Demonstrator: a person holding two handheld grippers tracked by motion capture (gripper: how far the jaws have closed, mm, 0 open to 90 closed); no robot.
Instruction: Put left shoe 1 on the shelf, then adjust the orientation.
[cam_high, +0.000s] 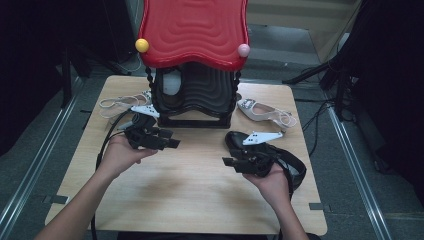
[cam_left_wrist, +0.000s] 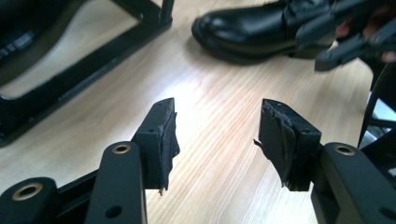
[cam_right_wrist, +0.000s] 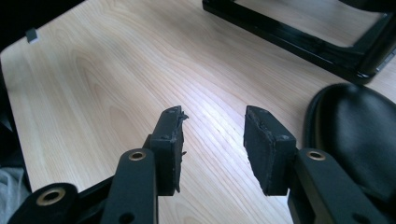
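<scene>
A black boot (cam_high: 237, 141) lies on the right side of the wooden table (cam_high: 200, 200), its toe toward the rack. My right gripper (cam_high: 229, 156) hovers just in front of that boot, pointing left, open with nothing between its pads. In the right gripper view the boot (cam_right_wrist: 359, 121) sits to the right of the open gripper (cam_right_wrist: 212, 126), apart from it. My left gripper (cam_high: 172, 138) is left of centre, pointing right, open and empty. The left gripper view looks over the open gripper (cam_left_wrist: 217, 126) at bare wood, with the boot (cam_left_wrist: 252, 28) farther off.
A black shoe rack (cam_high: 195, 122) with a red wavy top (cam_high: 195, 30) stands at the table's far middle. A pale strappy sandal (cam_high: 120, 103) lies to its left and a pale flat shoe (cam_high: 260, 111) to its right. Something white (cam_high: 172, 82) sits inside the rack.
</scene>
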